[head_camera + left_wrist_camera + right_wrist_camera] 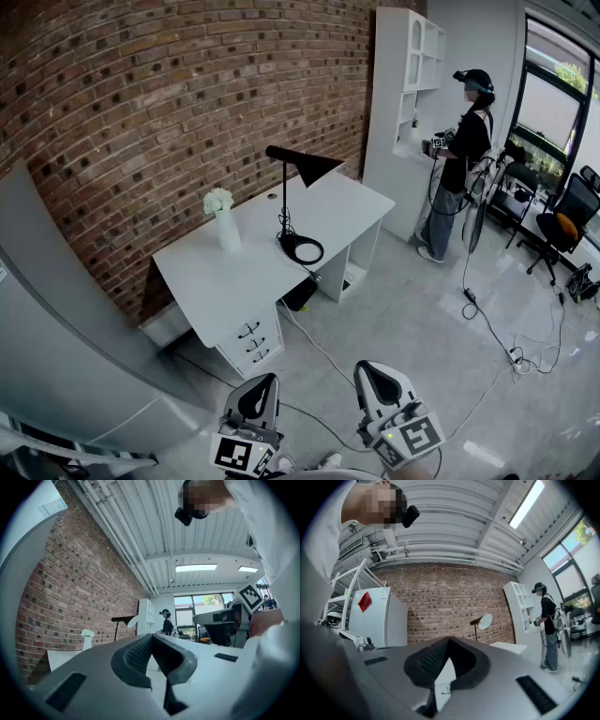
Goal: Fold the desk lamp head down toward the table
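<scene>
desk lamp (pixel 298 170) standing well ahead on table (pixel 225 286) | left gripper (pixel 262 382) hovering nearer than right gripper (pixel 373 368) | both pressing together, empty

Open floor (pixel 403 309) fronts the counter (pixel 216 281), one cable (pixel 314 345) trailing across. Lamp (pixel 283 199) has bare counter on its right; vase (pixel 227 230) near its left, brick wall (pixel 141 103) behind, grey cabinet (pixel 66 319) flanking left.
</scene>
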`<action>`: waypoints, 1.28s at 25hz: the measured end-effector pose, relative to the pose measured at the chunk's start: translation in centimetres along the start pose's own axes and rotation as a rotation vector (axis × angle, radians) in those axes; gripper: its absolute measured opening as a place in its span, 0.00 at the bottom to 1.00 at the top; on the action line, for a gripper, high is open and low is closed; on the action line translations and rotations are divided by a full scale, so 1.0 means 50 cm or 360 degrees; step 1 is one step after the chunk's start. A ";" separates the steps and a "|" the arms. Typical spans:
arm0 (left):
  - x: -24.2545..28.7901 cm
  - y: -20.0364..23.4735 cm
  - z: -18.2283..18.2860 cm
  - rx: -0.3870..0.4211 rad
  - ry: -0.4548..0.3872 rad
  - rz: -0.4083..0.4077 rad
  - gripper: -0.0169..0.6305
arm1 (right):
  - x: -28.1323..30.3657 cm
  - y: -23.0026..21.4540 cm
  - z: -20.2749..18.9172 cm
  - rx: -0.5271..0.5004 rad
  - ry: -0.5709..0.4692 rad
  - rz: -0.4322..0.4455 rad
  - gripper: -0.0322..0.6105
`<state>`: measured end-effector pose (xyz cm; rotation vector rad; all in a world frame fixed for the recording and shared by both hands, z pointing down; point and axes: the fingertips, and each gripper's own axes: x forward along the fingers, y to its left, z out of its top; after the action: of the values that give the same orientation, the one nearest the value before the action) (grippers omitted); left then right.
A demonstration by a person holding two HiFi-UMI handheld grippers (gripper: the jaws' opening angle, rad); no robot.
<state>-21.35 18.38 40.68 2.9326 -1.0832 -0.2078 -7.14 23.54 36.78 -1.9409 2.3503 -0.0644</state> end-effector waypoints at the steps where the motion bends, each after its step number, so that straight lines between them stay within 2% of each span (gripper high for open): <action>1: -0.001 -0.003 0.000 0.0003 0.0000 -0.0003 0.04 | -0.003 0.000 0.002 0.0008 -0.0007 0.0001 0.08; 22: -0.014 -0.034 -0.004 0.0016 0.0001 -0.0011 0.04 | -0.039 0.002 0.001 0.0022 -0.0011 0.0010 0.08; 32: 0.009 -0.059 -0.009 0.0061 -0.0008 0.0067 0.04 | -0.075 -0.044 -0.005 0.0046 -0.0033 0.0046 0.08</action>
<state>-19.04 20.29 40.89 2.9409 -1.1612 -0.1960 -4.30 26.81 37.41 -1.8850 2.3505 -0.0750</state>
